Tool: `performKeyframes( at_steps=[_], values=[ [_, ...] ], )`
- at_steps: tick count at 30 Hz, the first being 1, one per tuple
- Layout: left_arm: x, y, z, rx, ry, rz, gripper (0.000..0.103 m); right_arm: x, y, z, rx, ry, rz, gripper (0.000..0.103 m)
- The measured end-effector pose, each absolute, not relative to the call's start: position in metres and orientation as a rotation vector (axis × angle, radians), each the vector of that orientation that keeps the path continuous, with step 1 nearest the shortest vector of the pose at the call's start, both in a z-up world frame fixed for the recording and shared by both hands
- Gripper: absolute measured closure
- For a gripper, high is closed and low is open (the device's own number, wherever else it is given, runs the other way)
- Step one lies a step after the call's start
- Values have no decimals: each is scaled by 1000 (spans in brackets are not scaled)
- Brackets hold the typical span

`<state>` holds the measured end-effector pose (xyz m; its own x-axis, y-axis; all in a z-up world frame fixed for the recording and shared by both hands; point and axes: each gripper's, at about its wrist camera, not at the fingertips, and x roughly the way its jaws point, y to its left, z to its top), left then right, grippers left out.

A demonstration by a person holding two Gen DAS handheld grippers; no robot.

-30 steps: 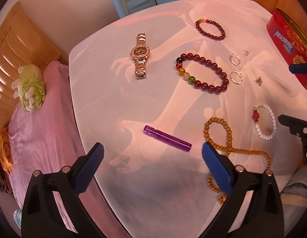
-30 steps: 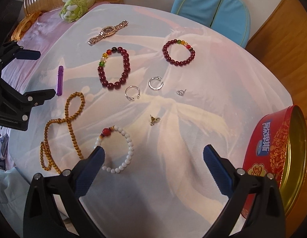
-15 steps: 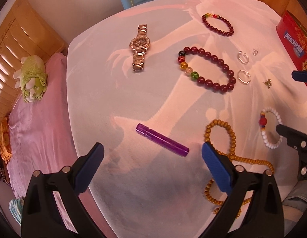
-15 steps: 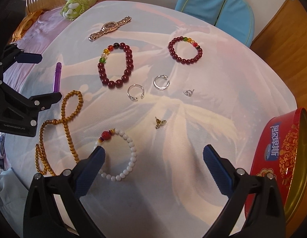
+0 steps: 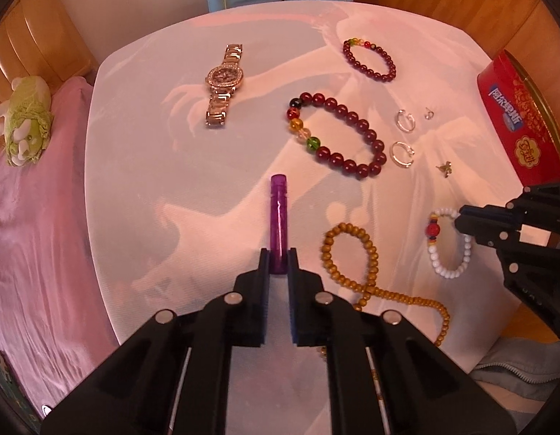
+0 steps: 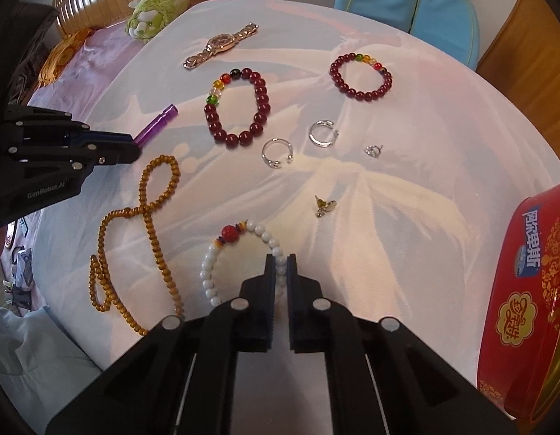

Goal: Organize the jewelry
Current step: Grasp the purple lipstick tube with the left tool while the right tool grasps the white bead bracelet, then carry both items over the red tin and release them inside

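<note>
My left gripper (image 5: 278, 259) is shut on the near end of a purple tube (image 5: 279, 214) that lies on the white table; it also shows in the right wrist view (image 6: 155, 127). My right gripper (image 6: 280, 264) is shut on the white bead bracelet (image 6: 222, 253) with a red bead, pinching its right side; the bracelet also shows in the left wrist view (image 5: 446, 239). A long brown bead string (image 6: 146, 217) lies between the two grippers. A red tin (image 6: 526, 290) stands open at the right.
On the table lie a gold watch (image 5: 224, 83), a large dark red bracelet (image 5: 338, 134), a small dark red bracelet (image 5: 370, 58), two silver rings (image 6: 278, 152), a small stud (image 6: 372, 150) and a gold charm (image 6: 323, 206). A pink bed (image 5: 30, 217) is on the left.
Both grippers went from wide open to shut. The left one moved in and closed on the purple tube; the right one moved down and closed on the white bead bracelet.
</note>
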<state>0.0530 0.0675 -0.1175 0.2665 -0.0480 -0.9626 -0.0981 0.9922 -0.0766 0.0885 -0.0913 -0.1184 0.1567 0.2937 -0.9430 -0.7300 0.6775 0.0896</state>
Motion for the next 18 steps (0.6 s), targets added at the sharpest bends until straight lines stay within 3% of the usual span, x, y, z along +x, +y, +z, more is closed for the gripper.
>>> performKeyframes(
  at_steps=[10,18],
  values=[
    [54,56,-70,-92,1207,-7,94,94,-112,-72,-355,1106,760,96],
    [80,4,-30,30,1143,-85,94,92,-162,-20,-282,990,698,97]
  ],
)
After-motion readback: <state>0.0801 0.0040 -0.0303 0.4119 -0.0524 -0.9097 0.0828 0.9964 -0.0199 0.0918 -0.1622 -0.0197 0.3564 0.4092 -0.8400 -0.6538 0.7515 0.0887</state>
